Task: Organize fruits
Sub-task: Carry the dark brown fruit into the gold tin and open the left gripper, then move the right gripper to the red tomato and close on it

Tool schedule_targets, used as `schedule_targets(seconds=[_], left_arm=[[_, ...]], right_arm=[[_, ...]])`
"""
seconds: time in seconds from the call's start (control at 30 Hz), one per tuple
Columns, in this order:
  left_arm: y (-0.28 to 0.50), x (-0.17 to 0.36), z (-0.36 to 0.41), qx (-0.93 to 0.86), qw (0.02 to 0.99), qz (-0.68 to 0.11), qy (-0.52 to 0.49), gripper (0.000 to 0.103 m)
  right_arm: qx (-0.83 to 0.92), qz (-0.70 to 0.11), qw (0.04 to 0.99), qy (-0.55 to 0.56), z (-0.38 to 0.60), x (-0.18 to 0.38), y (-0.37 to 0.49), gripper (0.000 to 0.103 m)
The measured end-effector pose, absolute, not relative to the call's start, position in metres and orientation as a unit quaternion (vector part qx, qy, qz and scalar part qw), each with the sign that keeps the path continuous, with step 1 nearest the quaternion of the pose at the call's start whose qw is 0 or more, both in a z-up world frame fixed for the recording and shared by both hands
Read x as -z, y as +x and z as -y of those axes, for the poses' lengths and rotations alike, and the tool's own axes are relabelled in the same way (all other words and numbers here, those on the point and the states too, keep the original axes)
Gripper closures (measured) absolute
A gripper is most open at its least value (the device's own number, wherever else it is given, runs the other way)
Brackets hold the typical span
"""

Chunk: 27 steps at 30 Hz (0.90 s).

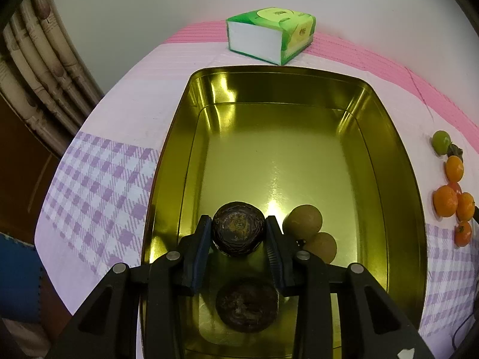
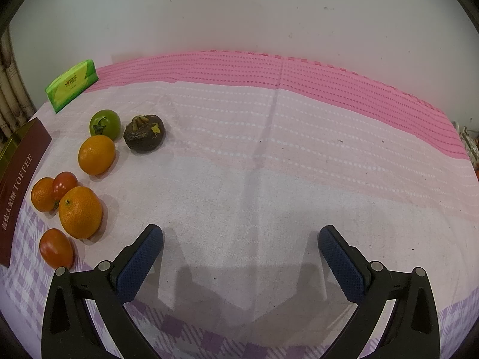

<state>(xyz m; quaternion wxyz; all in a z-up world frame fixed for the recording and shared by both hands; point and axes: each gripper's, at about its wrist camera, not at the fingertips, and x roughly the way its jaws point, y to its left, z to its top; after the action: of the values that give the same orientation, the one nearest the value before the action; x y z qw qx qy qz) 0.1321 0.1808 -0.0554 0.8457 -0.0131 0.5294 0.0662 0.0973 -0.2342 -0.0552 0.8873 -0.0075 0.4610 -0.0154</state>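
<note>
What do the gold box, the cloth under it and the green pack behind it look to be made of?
Gold box: most likely thin metal with a glossy lacquered finish; its walls and floor mirror the fruit and the light.
Cloth: woven fabric, matte, with rows of small holes and a crease running down it.
Green pack: soft printed plastic wrap, slightly shiny and wrinkled, probably around tissues.

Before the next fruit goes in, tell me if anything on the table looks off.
Nothing is spilled or tipped. One oddity: a dark brown fruit among the fruit still on the cloth looks shrivelled, with a yellow patch on its skin, unlike the smooth oranges beside it. The left tongs hold a similar dark fruit over the gold tin.
</note>
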Motion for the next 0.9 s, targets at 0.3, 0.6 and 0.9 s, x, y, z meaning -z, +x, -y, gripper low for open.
schedule_targets(seconds=[0.3, 0.6, 0.9], left_arm=[[0.129, 0.053, -0.183, -0.063, 0.846, -0.530, -0.025, 0.069], [0.126, 0.041, -0.181, -0.062, 0.855, -0.514, -0.022, 0.055], [0.125, 0.031, -0.178, -0.063, 0.862, -0.503, -0.021, 0.043]], right_arm=[[0.017, -0.471, 0.882, -0.008, 0.236, 0.054, 0.095, 0.000], [0.007, -0.482, 0.876, -0.012, 0.223, 0.054, 0.080, 0.000], [-0.044, -0.496, 0.867, -0.021, 0.183, 0.051, 0.053, 0.000]])
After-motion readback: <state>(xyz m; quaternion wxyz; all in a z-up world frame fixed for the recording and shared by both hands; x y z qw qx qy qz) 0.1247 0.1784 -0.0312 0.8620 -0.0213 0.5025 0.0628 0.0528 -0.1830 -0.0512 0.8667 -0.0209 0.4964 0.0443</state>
